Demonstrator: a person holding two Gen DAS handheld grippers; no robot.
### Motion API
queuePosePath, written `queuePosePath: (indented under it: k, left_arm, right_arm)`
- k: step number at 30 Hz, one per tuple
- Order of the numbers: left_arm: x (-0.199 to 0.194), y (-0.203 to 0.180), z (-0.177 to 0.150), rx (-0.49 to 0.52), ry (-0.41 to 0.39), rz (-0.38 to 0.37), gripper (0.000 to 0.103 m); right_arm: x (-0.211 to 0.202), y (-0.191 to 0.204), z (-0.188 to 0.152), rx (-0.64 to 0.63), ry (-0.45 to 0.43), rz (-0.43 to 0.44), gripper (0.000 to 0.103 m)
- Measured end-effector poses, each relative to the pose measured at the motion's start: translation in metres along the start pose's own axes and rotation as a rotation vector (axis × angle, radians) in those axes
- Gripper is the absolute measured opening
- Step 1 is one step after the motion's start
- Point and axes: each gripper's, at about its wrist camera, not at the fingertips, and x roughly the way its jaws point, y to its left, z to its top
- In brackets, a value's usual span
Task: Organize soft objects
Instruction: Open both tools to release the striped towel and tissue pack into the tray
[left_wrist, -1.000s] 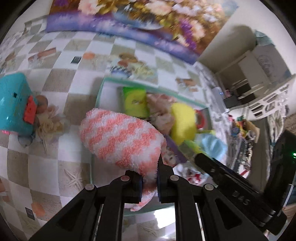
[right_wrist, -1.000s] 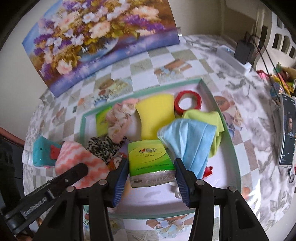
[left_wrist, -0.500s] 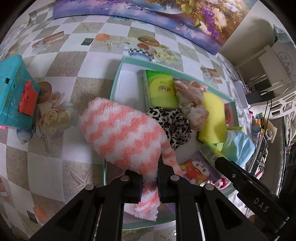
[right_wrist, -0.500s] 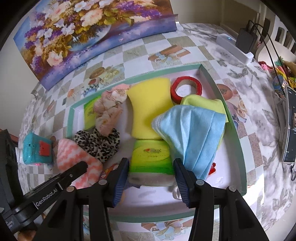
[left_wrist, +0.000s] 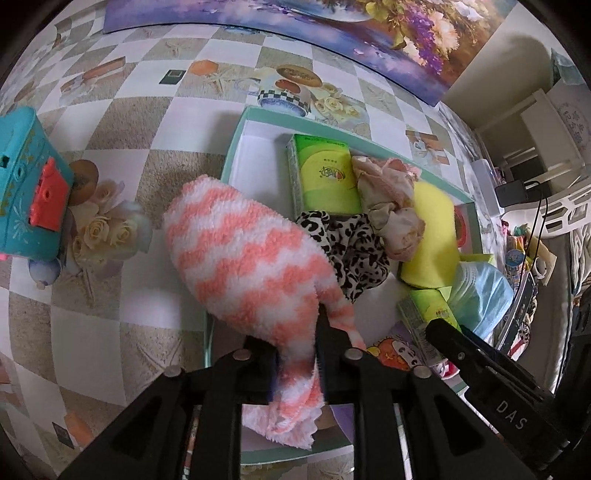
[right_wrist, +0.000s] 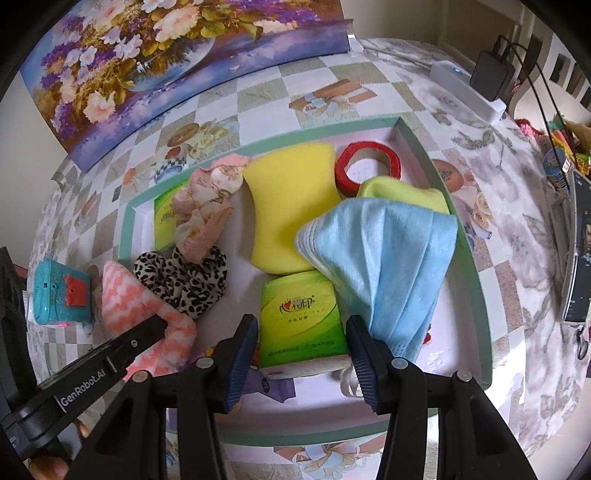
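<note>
1. Our left gripper (left_wrist: 295, 354) has the cuff of a fluffy pink-and-white zigzag sock (left_wrist: 247, 254) between its black jaws; the jaws have just been opening and stand slightly apart, and we cannot tell whether the pads still press the plush
2. Our right gripper (right_wrist: 301, 354) is spread around a soft green tissue pack (right_wrist: 299, 325), its ribbed blue pads (right_wrist: 242, 360) flanking the pack's sides; whether they press it we cannot tell
3. Most of the sock's plump body lies over the near-left wall of the shallow mint-green tray (right_wrist: 476, 280), partly on the checked tablecloth (left_wrist: 122, 118), with the cuff hanging inside the tray
4. Inside the tray we see a second green tissue pack (left_wrist: 328, 177), a crumpled beige-pink cloth (right_wrist: 201, 218), a leopard-print scrunchie (right_wrist: 184, 280), a curvy yellow sponge (right_wrist: 288, 214), a red tape roll (right_wrist: 367, 166), a folded lime cloth (right_wrist: 402, 194) and pleated light-blue face masks (right_wrist: 391, 254) draped over it
5. Outside the tray, just beside the sock, sits a hard teal box (left_wrist: 26, 188) with a red latch
</note>
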Motion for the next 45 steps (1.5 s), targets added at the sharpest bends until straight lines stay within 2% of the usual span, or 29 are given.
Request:
queuePosePath:
  k: [6,11,14,18,21,23,26,29,32,33,35,41,45]
  left_arm:
    - [-0.014,-0.003,0.0,-0.001,-0.019,-0.008,0.041]
    - [-0.031,-0.01,-0.002,0.023,-0.054,-0.01,0.044]
    - [-0.042,-0.012,-0.003,0.037,-0.083,-0.004,0.05]
    - [-0.053,-0.016,-0.004,0.071,-0.126,0.049,0.052]
    - [-0.054,-0.015,-0.004,0.07,-0.129,0.064,0.053]
    - [-0.052,-0.012,-0.003,0.062,-0.13,0.096,0.056]
    - [-0.052,-0.006,-0.002,0.045,-0.135,0.15,0.073]
    - [-0.053,-0.001,0.0,0.035,-0.155,0.222,0.079]
    - [-0.053,0.006,0.0,0.024,-0.165,0.283,0.086]
    - [-0.052,0.009,0.001,0.017,-0.165,0.291,0.09]
    - [-0.051,0.015,0.001,-0.004,-0.161,0.29,0.093]
    - [-0.054,0.025,-0.004,-0.041,-0.175,0.316,0.1]
    - [-0.061,0.026,-0.01,-0.032,-0.192,0.337,0.1]
  right_arm:
    - [-0.011,0.003,0.001,-0.011,-0.03,-0.017,0.057]
    - [-0.019,0.005,0.001,-0.017,-0.053,-0.025,0.058]
    - [-0.024,0.007,0.001,-0.023,-0.069,-0.028,0.058]
    - [-0.024,0.009,0.0,-0.031,-0.072,-0.031,0.058]
    - [-0.023,0.01,0.0,-0.034,-0.067,-0.037,0.059]
    - [-0.022,0.01,0.0,-0.035,-0.066,-0.042,0.065]
    - [-0.021,0.011,0.0,-0.04,-0.067,-0.065,0.071]
    - [-0.019,0.011,0.001,-0.05,-0.063,-0.081,0.074]
    - [-0.018,0.013,0.0,-0.061,-0.067,-0.109,0.09]
    - [-0.017,0.013,0.0,-0.064,-0.069,-0.116,0.092]
    - [-0.017,0.013,0.0,-0.065,-0.07,-0.123,0.102]
    - [-0.019,0.012,-0.002,-0.053,-0.083,-0.131,0.103]
    - [-0.026,0.014,-0.006,-0.053,-0.1,-0.132,0.103]
